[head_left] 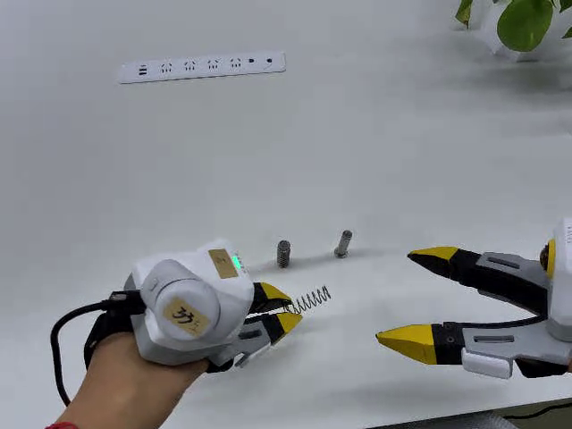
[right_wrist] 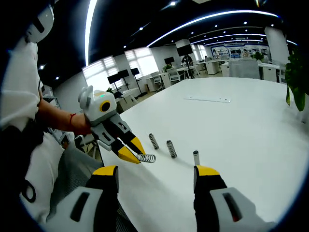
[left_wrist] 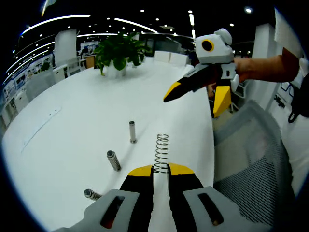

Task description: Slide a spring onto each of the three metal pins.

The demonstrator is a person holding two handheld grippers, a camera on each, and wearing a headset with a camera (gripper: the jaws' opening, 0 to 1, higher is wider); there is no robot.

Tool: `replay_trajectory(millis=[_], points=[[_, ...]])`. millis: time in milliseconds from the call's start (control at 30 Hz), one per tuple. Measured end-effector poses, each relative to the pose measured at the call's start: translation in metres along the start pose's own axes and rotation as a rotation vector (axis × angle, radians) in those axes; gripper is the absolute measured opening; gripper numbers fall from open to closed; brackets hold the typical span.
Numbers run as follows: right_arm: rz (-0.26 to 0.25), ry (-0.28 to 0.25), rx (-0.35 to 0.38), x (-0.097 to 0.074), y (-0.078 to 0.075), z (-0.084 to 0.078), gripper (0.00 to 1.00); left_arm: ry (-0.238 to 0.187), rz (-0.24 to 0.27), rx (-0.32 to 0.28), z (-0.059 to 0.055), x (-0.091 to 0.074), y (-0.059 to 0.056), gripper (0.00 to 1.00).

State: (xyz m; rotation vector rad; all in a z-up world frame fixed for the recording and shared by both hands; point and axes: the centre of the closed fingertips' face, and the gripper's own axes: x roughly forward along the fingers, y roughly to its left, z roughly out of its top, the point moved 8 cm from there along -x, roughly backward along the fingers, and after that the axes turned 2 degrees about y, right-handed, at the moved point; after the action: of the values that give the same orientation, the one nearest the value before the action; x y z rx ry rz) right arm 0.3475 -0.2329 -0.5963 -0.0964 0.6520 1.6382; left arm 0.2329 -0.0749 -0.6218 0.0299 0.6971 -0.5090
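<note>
My left gripper (head_left: 288, 307) is shut on one end of a loose spring (head_left: 310, 299), which sticks out ahead of its yellow tips toward the pins. In the left gripper view the spring (left_wrist: 161, 152) stands up from the closed jaws. On the white table a bare metal pin (head_left: 343, 243) stands to the right of a pin that wears a spring (head_left: 283, 254). The left gripper view shows the bare pin (left_wrist: 132, 131) and two spring-covered pins (left_wrist: 113, 160) (left_wrist: 91, 195). My right gripper (head_left: 398, 298) hovers open at the right, with nothing between its jaws.
A white power strip (head_left: 202, 67) lies at the far left of the table (head_left: 402, 143). A potted plant (head_left: 518, 20) stands at the far right corner. A mesh chair (left_wrist: 251, 159) sits beyond the table's near edge.
</note>
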Motion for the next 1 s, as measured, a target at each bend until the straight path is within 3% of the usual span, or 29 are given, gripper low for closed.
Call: replay_trajectory(millis=[200,300,367,567,767,1000], points=[[0.027,-0.122,0.134,0.013,0.014,0.022,0.49,-0.157,0.0,-0.068,0.024,-0.017,-0.008,0.1],[0.034,-0.181,0.21,0.015,0.018,0.033,0.37,-0.201,-0.004,-0.078,0.033,-0.023,-0.013,0.1],[0.039,-0.175,0.208,0.017,0.021,0.037,0.31,-0.233,-0.008,-0.091,0.039,-0.026,-0.015,0.1],[0.074,-0.195,0.229,0.019,0.03,0.047,0.22,-0.276,-0.012,-0.101,0.046,-0.031,-0.019,0.1],[0.074,-0.196,0.24,0.02,0.035,0.052,0.13,-0.304,-0.021,-0.106,0.048,-0.033,-0.021,0.1],[0.079,-0.189,0.224,0.02,0.041,0.058,0.12,-0.321,-0.034,-0.105,0.048,-0.036,-0.023,0.11]])
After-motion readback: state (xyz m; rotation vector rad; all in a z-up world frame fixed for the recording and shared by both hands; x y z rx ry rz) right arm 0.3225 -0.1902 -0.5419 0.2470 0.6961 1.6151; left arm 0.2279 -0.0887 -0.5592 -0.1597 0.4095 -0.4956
